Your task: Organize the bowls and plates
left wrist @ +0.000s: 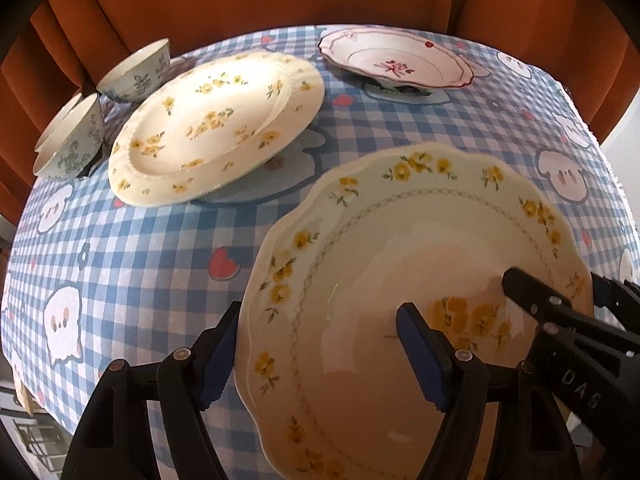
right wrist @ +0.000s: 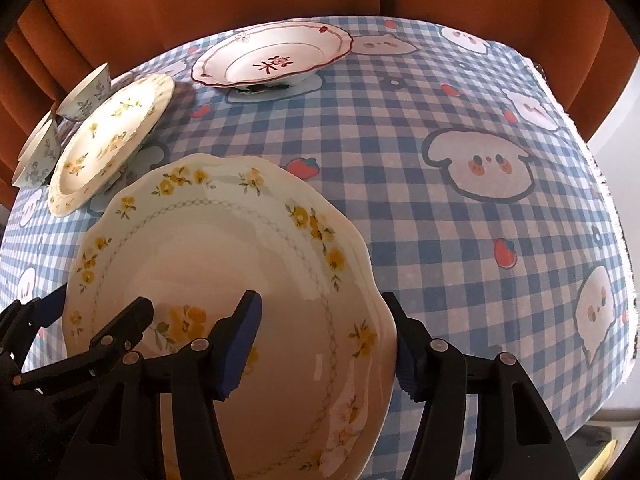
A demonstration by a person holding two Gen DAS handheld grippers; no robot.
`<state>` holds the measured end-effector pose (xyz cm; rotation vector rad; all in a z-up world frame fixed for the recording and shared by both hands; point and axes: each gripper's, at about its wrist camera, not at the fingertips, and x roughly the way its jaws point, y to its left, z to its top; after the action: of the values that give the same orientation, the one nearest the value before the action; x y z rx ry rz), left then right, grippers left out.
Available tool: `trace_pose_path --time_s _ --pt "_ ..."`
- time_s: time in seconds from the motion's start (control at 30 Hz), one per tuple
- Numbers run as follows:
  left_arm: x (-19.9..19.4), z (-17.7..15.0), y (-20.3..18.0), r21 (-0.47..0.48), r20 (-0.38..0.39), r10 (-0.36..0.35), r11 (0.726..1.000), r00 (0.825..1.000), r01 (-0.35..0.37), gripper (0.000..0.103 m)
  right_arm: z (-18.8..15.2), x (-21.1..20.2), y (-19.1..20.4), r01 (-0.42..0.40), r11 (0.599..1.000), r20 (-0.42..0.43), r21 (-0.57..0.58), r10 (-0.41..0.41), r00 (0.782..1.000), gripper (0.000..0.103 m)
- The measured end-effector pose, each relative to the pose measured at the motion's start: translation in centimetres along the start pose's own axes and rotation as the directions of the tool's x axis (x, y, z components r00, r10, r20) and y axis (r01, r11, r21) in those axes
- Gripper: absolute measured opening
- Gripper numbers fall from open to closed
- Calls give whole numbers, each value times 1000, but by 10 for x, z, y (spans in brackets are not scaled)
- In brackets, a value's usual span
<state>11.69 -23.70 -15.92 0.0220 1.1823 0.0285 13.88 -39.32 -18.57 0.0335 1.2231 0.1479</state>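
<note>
Plates: three on the checked desk [left wrist: 132, 248], plus two bowls [left wrist: 138, 72] far left. Left gripper [left wrist: 320, 356] and right gripper [right wrist: 324, 344] each straddle the nearest plate's [left wrist: 400, 248] rim; contact unclear.

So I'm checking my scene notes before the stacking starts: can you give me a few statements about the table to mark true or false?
1. The rim of the scalloped plate sits between the fingers of both the left gripper and the right gripper. True.
2. The red-trimmed plate is stacked on the cream plate. False: it stands apart from it, at the table's far edge.
3. Two bowls stand beside the cream plate, on the side away from the red-trimmed plate. True.
4. The tablecloth is plain white. False: it is blue checked with cartoon figures.
</note>
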Motion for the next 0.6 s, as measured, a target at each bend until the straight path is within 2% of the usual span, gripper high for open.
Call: trace_pose_path --time_s 0.27,0.6 --pt "-16 -5 35 12 -7 -40 999 999 40 76 -1 -17 27 9 1000 14 3 -9 1000 63" --pt "-34 -2 103 39 18 -69 997 997 68 76 -5 -38 96 31 999 37 42 -32 999 63"
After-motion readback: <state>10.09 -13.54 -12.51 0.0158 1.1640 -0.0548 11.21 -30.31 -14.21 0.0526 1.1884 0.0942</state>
